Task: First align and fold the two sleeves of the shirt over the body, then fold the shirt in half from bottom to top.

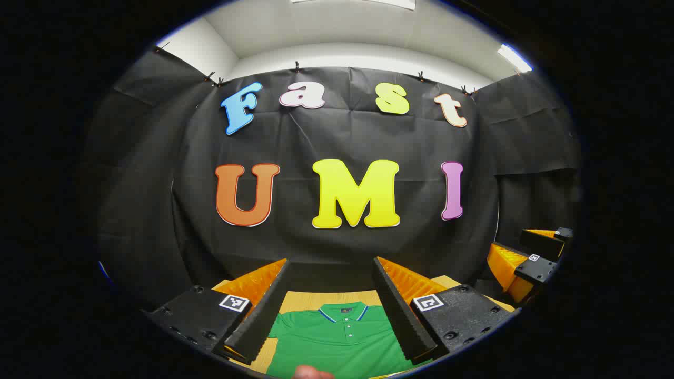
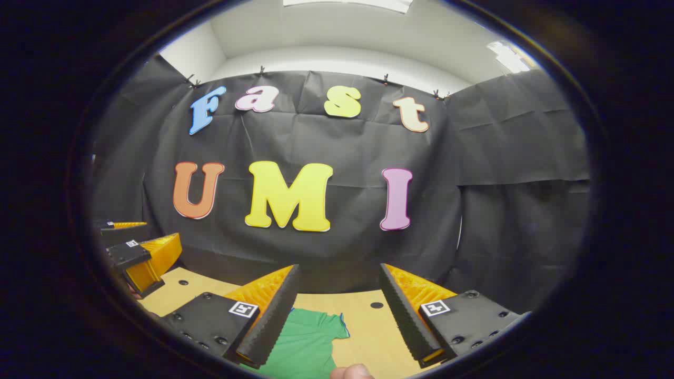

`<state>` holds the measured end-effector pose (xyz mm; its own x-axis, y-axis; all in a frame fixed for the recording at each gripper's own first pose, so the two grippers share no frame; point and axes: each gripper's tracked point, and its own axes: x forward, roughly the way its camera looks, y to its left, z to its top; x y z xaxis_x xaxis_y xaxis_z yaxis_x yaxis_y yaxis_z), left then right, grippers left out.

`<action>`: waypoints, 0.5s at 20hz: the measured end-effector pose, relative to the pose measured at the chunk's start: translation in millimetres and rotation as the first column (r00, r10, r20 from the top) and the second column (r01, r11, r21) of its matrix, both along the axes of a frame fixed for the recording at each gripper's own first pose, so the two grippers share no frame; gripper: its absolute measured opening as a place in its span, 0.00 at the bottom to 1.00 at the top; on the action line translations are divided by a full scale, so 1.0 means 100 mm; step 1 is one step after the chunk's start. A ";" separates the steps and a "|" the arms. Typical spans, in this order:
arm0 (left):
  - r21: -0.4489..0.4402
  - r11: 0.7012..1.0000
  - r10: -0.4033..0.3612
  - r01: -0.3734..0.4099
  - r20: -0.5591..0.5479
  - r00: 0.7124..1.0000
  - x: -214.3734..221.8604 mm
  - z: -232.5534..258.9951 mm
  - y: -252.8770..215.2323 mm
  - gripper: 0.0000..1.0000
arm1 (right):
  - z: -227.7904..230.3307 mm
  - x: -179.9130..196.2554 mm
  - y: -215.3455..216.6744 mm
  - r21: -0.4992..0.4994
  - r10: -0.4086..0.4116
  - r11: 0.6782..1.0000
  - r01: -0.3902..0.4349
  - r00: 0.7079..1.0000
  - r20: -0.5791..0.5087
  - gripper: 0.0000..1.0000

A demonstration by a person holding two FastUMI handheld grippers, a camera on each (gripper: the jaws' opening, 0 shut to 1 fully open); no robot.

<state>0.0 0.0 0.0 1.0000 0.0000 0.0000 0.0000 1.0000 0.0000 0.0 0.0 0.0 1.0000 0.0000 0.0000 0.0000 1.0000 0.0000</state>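
On the table (image 1: 310, 300), a green shirt (image 1: 337, 339) lies flat, collar toward the booth wall, buttons up. Left gripper (image 1: 331, 310) hangs above the collar, jaws wide, holding nothing. Right gripper (image 2: 337, 316) hangs above the shirt's sleeve (image 2: 316, 331) on its side, jaws likewise wide and empty; that sleeve lies spread outward on bare wood. Judgement: the first step, folding the sleeves, is not yet begun. The next move calls for lowering each gripper to a sleeve edge, pinching the fabric and carrying it inward over the body.
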 end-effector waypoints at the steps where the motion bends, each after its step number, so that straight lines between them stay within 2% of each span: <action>1: -0.004 1.000 -0.003 0.003 -0.004 1.000 0.00 -0.02 -0.02 0.97 | 0.00 0.02 -0.01 -0.005 0.001 1.000 -0.001 1.000 0.002 0.93; 10: -0.022 1.000 0.006 -0.006 0.013 1.000 0.13 0.00 0.00 0.97 | 0.05 0.08 -0.06 -0.024 0.012 1.000 -0.012 1.000 0.013 0.96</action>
